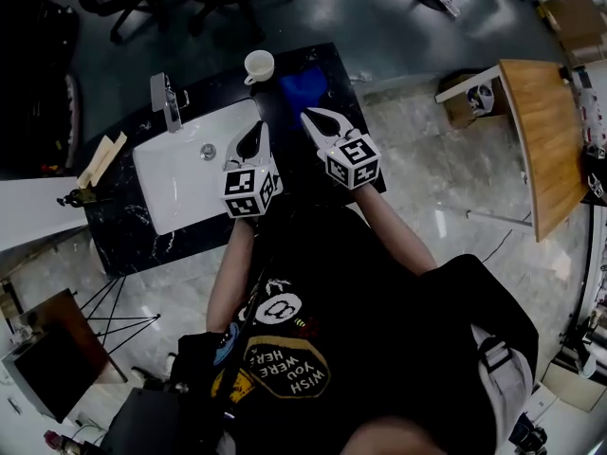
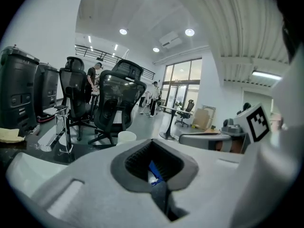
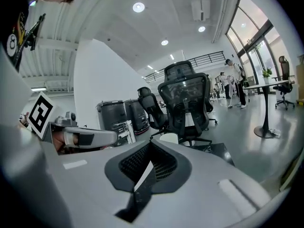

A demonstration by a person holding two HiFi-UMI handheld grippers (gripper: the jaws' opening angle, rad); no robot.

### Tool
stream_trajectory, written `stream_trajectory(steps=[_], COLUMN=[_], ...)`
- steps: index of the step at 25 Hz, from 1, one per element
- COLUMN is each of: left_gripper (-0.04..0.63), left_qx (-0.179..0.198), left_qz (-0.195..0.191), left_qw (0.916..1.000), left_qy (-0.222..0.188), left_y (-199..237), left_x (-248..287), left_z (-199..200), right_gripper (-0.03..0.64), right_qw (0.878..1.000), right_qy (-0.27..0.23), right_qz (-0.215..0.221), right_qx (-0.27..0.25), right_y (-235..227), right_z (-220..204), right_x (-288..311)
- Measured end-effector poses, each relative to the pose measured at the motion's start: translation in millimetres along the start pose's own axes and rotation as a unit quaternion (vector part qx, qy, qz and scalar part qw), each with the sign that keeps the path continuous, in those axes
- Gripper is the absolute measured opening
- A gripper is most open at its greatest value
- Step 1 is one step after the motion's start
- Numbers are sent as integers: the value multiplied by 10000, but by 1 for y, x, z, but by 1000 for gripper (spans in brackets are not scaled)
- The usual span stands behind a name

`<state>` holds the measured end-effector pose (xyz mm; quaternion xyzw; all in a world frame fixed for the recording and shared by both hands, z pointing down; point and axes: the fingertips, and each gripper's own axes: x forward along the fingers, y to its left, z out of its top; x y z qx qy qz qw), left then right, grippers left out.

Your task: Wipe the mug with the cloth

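Observation:
A white mug (image 1: pixel 258 65) stands at the far edge of the black counter (image 1: pixel 123 245), with a blue cloth (image 1: pixel 303 88) lying just right of it. My left gripper (image 1: pixel 252 133) hovers over the right rim of the sink, its jaws closed together with nothing between them. My right gripper (image 1: pixel 316 117) hangs just short of the cloth, shut and empty. In the left gripper view the mug (image 2: pixel 126 137) shows beyond the closed jaw tips (image 2: pixel 152 141), and a bit of blue cloth (image 2: pixel 154 171) peeks through the hollow. In the right gripper view, the mug (image 3: pixel 168 138) stands past the tips (image 3: pixel 151 144).
A white sink (image 1: pixel 185 188) with a chrome faucet (image 1: pixel 166 100) fills the counter's left half. Yellowish items (image 1: pixel 100 159) lie at its left end. Office chairs (image 2: pixel 116 103) stand behind the counter. A wooden table (image 1: pixel 545 140) is off to the right, over tiled floor.

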<state>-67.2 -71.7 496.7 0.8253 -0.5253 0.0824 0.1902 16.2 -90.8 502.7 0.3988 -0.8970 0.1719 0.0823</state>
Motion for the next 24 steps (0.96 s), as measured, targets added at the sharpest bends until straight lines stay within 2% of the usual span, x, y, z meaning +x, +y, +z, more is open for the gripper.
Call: stream_trajectory(steps=[4, 9, 24], left_gripper=[5, 5, 5], left_qx=[116, 88, 29], left_qz=[19, 117, 102], left_qw=[9999, 9998, 9999], left_qy=[-61, -108, -100], left_y=[-5, -1, -4], left_x=[-6, -10, -12], left_z=[0, 1, -6], right_gripper=[-2, -2, -2], right_qw=[10000, 10000, 10000], right_qy=[13, -20, 8], right_qz=[-16, 29, 73], right_qx=[-64, -74, -35], right_y=[5, 9, 11], right_z=[1, 3, -2], right_x=[-2, -3, -9])
